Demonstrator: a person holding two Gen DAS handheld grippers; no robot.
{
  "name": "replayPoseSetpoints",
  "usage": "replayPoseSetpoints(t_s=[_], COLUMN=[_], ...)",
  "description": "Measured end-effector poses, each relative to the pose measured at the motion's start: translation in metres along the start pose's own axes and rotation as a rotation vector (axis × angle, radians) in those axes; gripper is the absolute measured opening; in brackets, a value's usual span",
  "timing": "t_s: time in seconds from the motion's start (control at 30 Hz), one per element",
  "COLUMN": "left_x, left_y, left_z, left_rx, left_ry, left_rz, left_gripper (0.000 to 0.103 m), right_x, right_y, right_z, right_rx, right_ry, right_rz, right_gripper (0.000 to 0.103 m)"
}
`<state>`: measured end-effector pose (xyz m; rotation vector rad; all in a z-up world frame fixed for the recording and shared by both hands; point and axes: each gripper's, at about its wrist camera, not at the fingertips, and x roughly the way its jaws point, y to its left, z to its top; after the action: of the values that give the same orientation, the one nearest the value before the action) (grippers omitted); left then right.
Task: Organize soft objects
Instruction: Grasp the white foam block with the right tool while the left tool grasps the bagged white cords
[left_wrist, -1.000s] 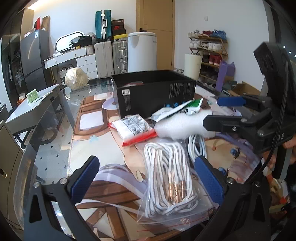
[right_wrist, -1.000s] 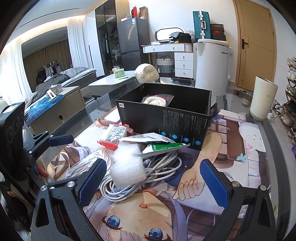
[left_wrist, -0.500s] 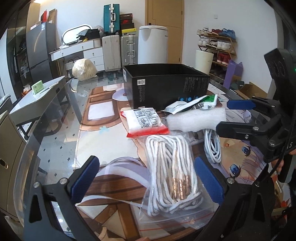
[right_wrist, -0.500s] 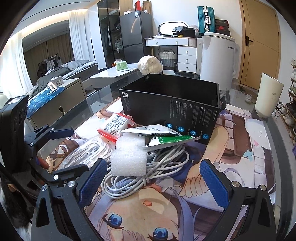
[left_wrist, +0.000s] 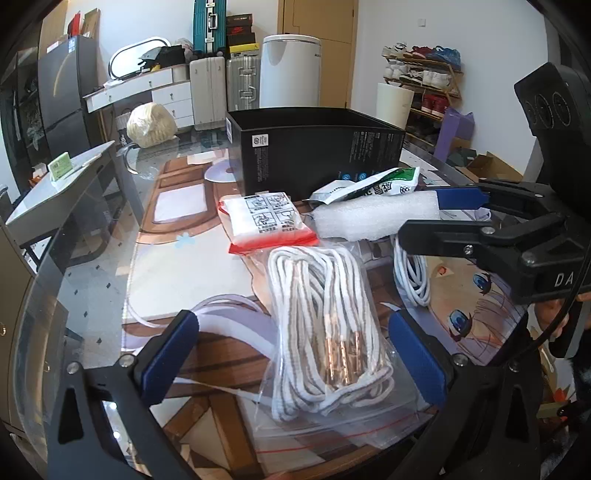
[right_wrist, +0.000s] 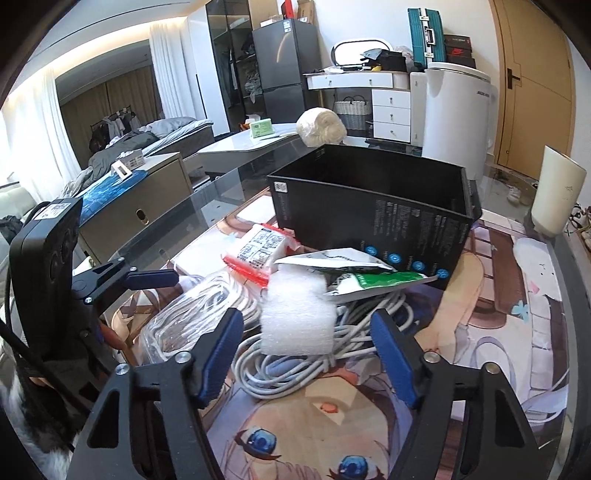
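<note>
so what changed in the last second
The right gripper has just been closing its jaws around the foam block, pads not yet pressing it. The left gripper stays open over the bagged cord. Foam, cables and black box lie as before.

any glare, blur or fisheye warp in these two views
Left wrist view: sharp, straight edges bow toward the dark rim, window reflections on the glass tabletop and sheen on the cord bag. Right wrist view: blown-out curtains at left, same barrel warp, no motion blur.
</note>
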<state>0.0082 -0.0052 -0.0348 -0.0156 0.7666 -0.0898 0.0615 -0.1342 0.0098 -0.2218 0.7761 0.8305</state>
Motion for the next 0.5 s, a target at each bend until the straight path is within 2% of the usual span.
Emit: replayPoseSetpoints(t_s=[0.2, 0.4, 0.5], left_x=[0.0025, -0.0005, -0.0017], left_y=[-0.0031, -0.0077, -0.0069], left_z=[-0.0032, -0.0036, -0.0029], left_rx=[0.029, 0.057, 0.060], left_ry=[0.013, -0.004, -0.014], left_rz=[-0.019, -0.041, -0.057], left_gripper=[0.099, 0.080, 0.063], right_x=[0.0043, 0.0070, 0.0061], right_y=[0.0045, 0.0034, 0.0036], right_z=[0.0022, 0.0050, 0.0043], right_rx=[-0.001, 0.007, 0.001], right_ry=[0.003, 0.008, 0.006], right_rz=[0.006, -0.001, -0.003], right_gripper=[0.069, 0.055, 0.047])
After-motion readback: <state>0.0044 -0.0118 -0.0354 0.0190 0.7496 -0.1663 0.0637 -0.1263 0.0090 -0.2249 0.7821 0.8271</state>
